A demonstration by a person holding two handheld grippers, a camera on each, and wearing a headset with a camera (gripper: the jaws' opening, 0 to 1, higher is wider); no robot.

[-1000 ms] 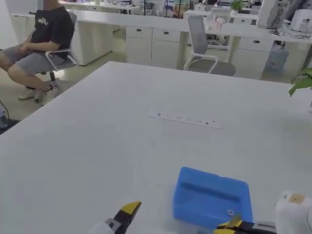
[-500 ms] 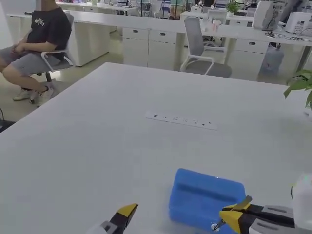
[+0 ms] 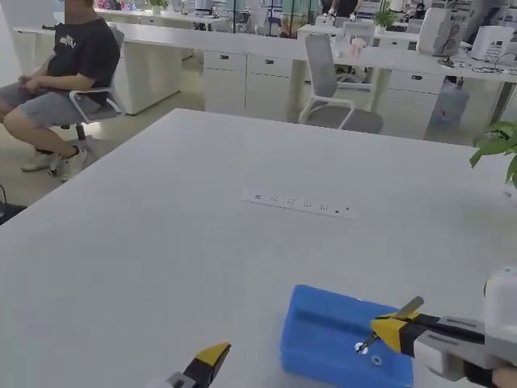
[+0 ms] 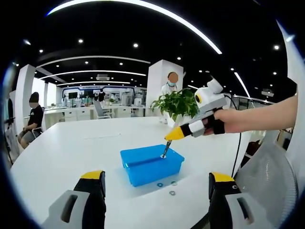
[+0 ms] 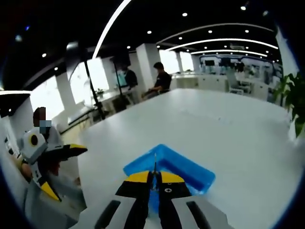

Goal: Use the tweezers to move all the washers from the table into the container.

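Note:
A blue container (image 3: pixel 323 331) stands near the table's front edge. My right gripper (image 3: pixel 396 325), held in a hand, is shut on thin metal tweezers (image 3: pixel 365 345) whose tips point down over the container's inside. A small washer (image 3: pixel 377 360) lies in the container by the tips. In the left gripper view the tweezers (image 4: pixel 165 150) dip into the container (image 4: pixel 143 167), and three washers (image 4: pixel 172 192) lie on the table in front of it. My left gripper (image 4: pixel 157 177) is open and holds nothing. The right gripper view looks along the tweezers (image 5: pixel 154 167) into the container (image 5: pixel 188 171).
A white table (image 3: pixel 161 242) with a power strip (image 3: pixel 300 203) set into its middle. A person sits on a chair (image 3: pixel 89 101) at far left. A potted plant (image 3: pixel 497 145) stands at the right edge. Desks and office chairs fill the background.
The right gripper has lifted and moved left, bringing the tweezers' tips from the container's front edge to over its inside. The left gripper has stayed put.

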